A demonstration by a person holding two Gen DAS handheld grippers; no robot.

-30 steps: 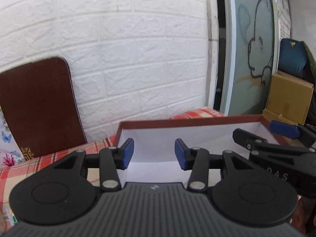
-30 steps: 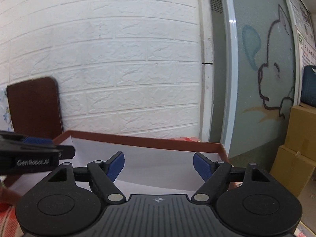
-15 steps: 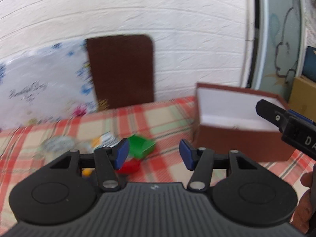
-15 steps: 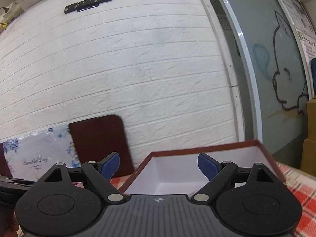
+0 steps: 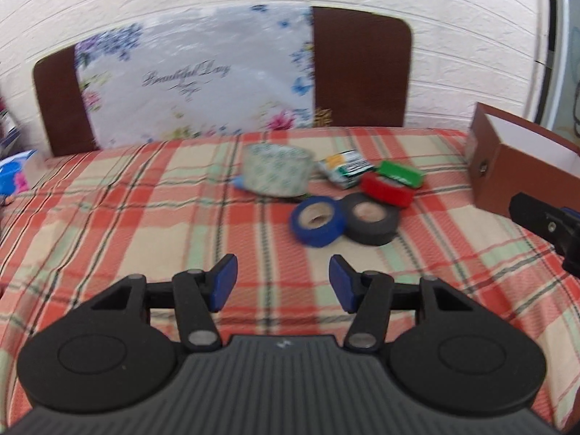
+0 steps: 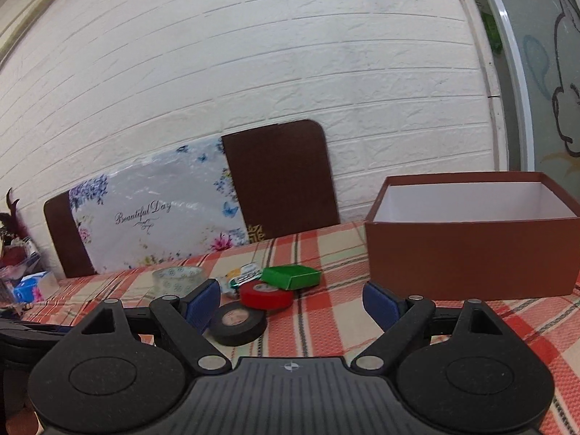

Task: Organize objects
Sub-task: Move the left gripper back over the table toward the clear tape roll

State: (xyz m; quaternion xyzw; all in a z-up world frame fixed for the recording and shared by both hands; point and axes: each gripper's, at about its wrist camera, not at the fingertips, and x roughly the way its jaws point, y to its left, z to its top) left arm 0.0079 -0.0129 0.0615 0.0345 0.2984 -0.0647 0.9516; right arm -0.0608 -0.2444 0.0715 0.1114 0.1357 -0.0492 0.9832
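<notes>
On the plaid tablecloth (image 5: 145, 239) lies a cluster: a blue tape roll (image 5: 317, 220), a black tape roll (image 5: 371, 218), a red tape roll (image 5: 386, 189), a small green box (image 5: 400, 174), a patterned clear tape roll (image 5: 276, 174) and a small packet (image 5: 344, 169). An open brown box (image 5: 522, 166) with a white inside stands at the right. My left gripper (image 5: 282, 284) is open and empty, short of the blue roll. My right gripper (image 6: 291, 301) is open and empty, near the black roll (image 6: 239, 322), the red roll (image 6: 266, 295) and the green box (image 6: 290, 276), left of the brown box (image 6: 471, 246).
A floral board (image 5: 195, 76) with brown ends leans on the white brick wall behind the table. Small blue items (image 5: 14, 177) lie at the table's far left. The right gripper's finger (image 5: 543, 224) shows at the right edge of the left wrist view.
Both grippers have pulled back from above the brown box and swung left. The left one now faces the tape cluster. The right one has tilted down to the table. Both stay open.
</notes>
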